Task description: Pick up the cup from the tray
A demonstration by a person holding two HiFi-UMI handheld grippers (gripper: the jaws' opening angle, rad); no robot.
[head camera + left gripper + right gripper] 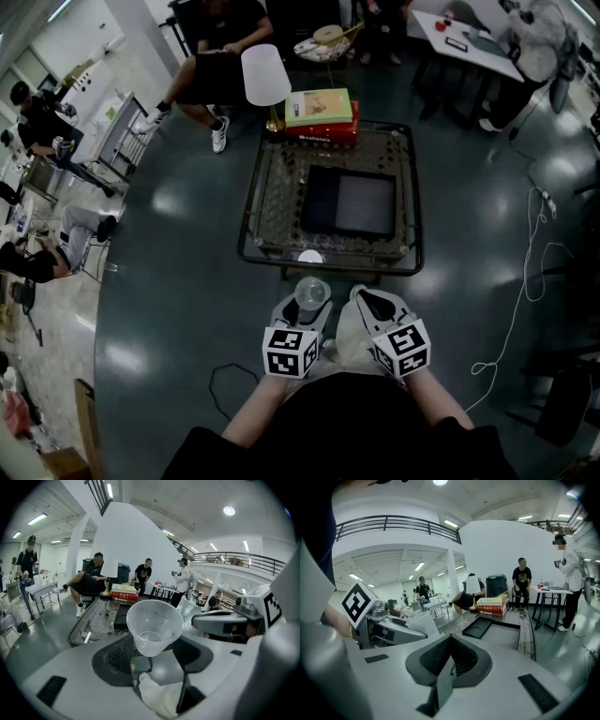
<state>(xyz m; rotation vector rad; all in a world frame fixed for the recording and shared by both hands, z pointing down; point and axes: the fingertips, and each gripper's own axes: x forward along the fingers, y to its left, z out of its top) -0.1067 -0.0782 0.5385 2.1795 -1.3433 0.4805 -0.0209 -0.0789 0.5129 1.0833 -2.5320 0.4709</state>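
L gripper [153, 658] — clamped on clear plastic cup [153, 626], held in the air close to the person, well clear of the black tray [347, 202] on the glass worktop [272, 206]; pick-up looks done. R gripper [451, 658] — jaws together, empty. Writing: white print on red book [323, 134], too small to read.

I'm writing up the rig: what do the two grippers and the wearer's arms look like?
The left gripper and right gripper have pale grey shells, black textured jaw pads and a cube of black-and-white square markers each. No cables visible. The person wears a black short-sleeved top.
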